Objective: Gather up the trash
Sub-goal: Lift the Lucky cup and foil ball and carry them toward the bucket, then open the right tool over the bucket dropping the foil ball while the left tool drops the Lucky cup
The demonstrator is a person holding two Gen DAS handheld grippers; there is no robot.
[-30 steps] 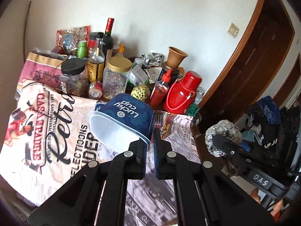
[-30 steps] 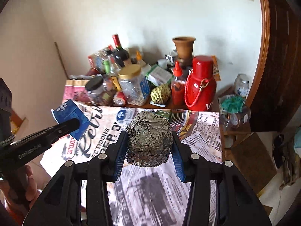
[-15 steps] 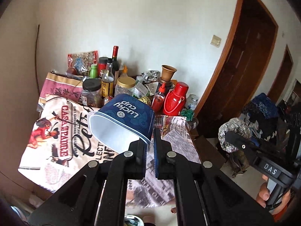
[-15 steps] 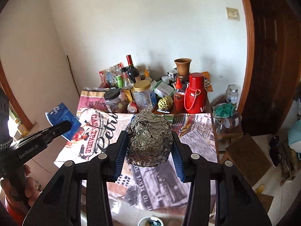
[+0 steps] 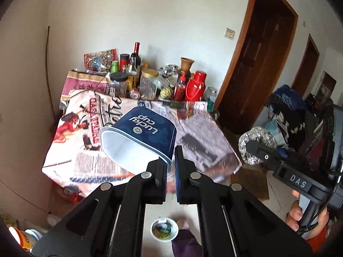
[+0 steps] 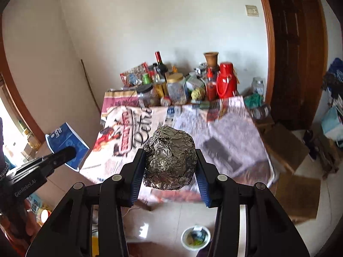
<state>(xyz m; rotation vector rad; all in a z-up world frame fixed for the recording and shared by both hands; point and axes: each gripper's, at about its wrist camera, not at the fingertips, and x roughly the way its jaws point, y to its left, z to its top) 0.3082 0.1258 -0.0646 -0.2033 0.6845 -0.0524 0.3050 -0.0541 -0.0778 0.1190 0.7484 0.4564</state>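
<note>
I am carrying the foil ball (image 6: 170,158) squeezed in my right tool (image 6: 170,160) and the blue cup (image 5: 139,137), rim pinched, in my left tool (image 5: 170,171), both clear of the counter (image 5: 205,141), above the floor bowl (image 6: 195,237), probably for dumping.

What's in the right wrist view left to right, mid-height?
Blue paper cup in the left claw → crumpled foil ball in the right claw → cardboard boxes on the floor.
</note>
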